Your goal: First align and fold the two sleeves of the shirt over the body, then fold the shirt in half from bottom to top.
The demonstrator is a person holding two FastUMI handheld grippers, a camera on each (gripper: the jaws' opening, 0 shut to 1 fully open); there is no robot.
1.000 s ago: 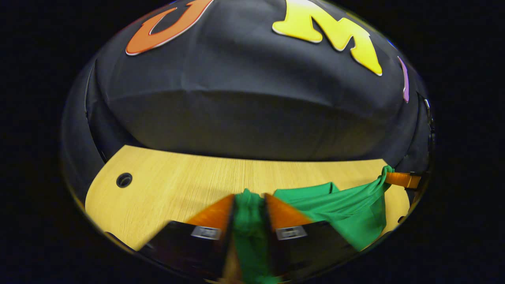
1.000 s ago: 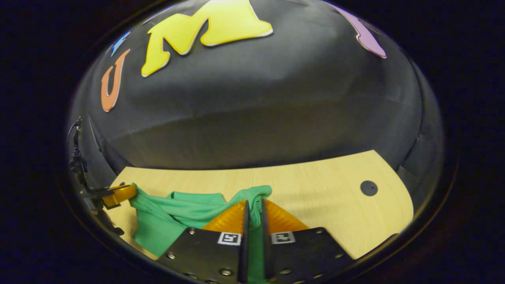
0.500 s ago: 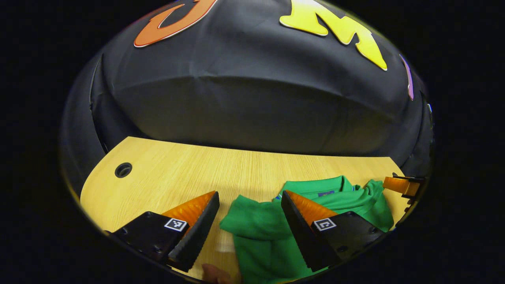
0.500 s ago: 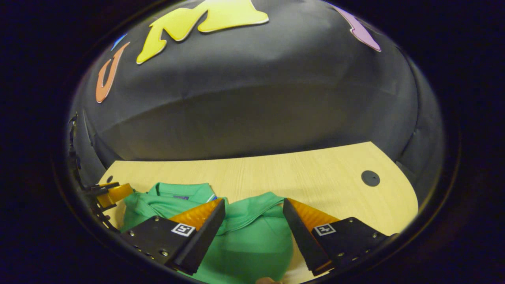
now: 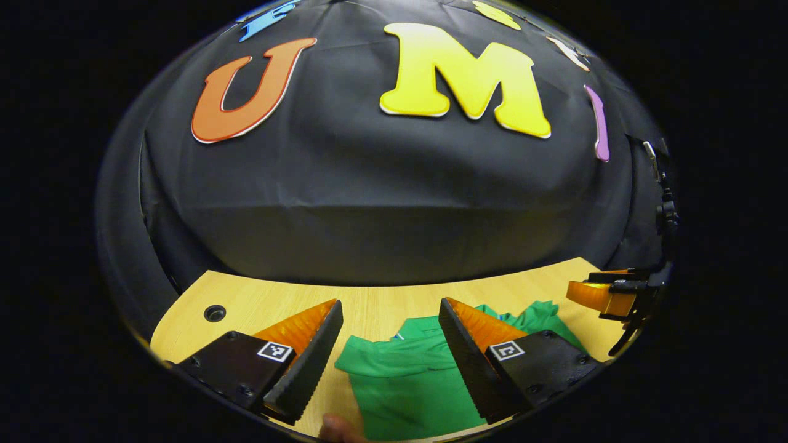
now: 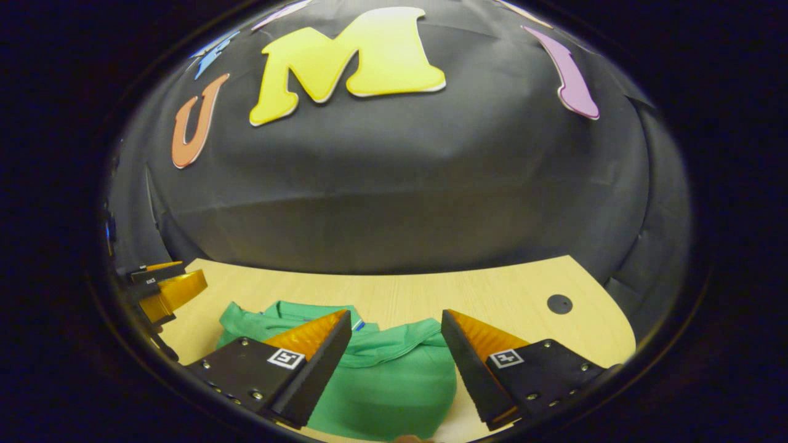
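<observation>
Wooden light-grained table (image 5: 381,301) carries the folded green fabric shirt (image 6: 394,381) near its front edge (final fold appears complete). Left gripper (image 5: 390,344) and right gripper (image 6: 396,351) hover spread, empty.

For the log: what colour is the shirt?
Plain green shirt; the right gripper view shows it best.

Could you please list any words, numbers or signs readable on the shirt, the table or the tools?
On the left tool: square markers, coded patterns, no words.
On the right tool: square markers, likewise no words.
On the green shirt and table: no readable text.
</observation>
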